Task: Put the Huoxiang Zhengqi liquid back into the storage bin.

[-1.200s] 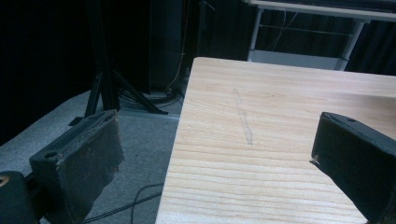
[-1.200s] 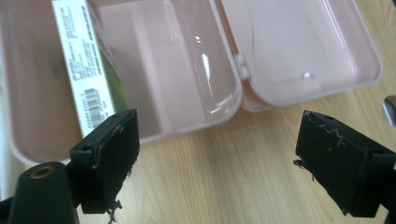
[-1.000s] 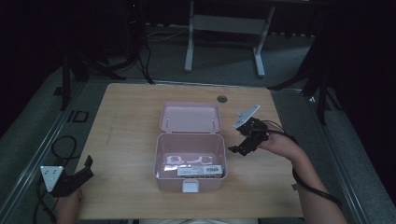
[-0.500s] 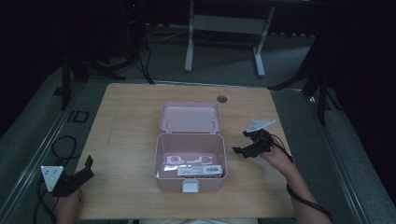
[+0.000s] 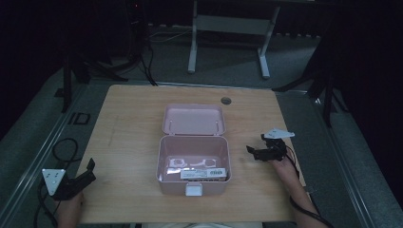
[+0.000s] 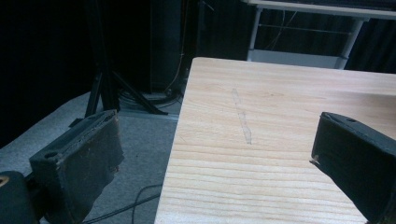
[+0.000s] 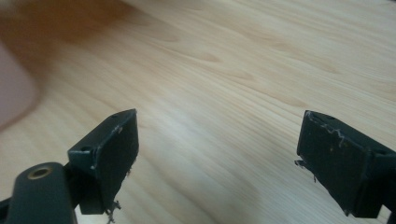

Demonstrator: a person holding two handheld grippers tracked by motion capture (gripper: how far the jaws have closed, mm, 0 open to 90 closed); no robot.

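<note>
At the table's middle stands the open pink box (image 5: pixel 194 164), lid back, bare wood on both sides. The right gripper (image 5: pixel 259 152), jaws wide apart and empty, hovers right of the box, near the right edge. The left gripper (image 5: pixel 85 172), also spread and empty, sits at the near left corner of the wooden table (image 5: pixel 128 128); grey carpet surrounds it in a dark room.

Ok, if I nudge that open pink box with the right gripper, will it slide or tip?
The pink box probably slides: its base sits flat on the smooth wooden table. It looks light, thin plastic with few contents, so a gentle push may do. The raised lid could shift its weight backward, so push low with the open right gripper.
</note>
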